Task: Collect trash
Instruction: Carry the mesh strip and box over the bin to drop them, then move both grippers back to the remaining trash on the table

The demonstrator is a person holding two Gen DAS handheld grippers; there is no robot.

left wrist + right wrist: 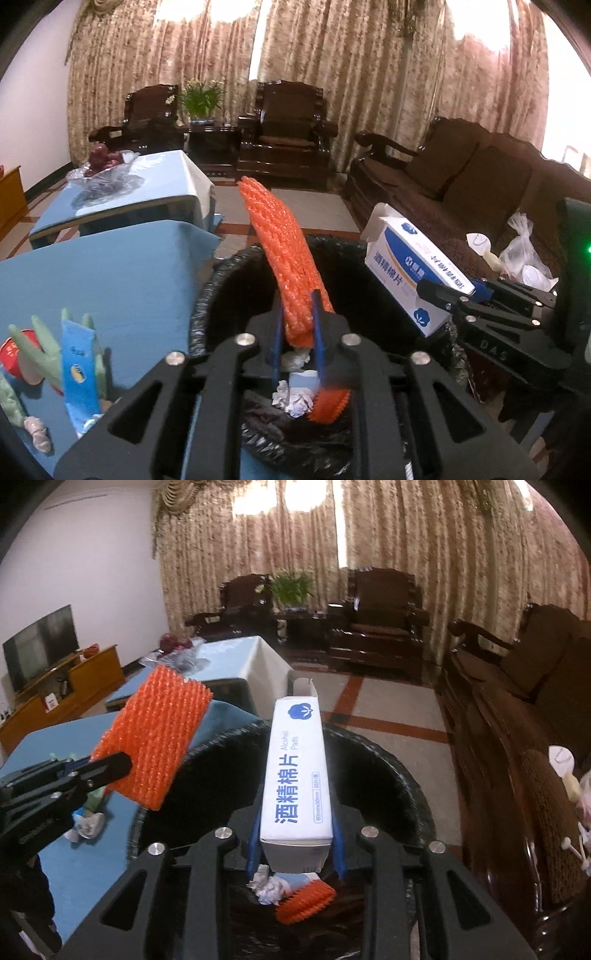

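Note:
A black-lined trash bin (210, 295) (388, 760) stands open below both grippers. My left gripper (297, 314) (122, 766) is shut on an orange foam net (280, 243) (159, 738), which sticks up over the bin's left rim. My right gripper (295, 827) (436, 291) is shut on a white and blue alcohol-pad box (295, 775) (413, 273), held lengthwise above the bin's mouth with its far flap open. At the bottom of the bin lie crumpled paper (291, 400) (267, 886) and another orange net (328, 402) (306, 901).
A blue-covered table (110, 277) borders the bin on the left, with torn packets (77, 362) and a red cup on it. Farther back is a glass fruit bowl (103, 173). A dark sofa (461, 184) on the right holds plastic bags (524, 251). Armchairs line the curtains.

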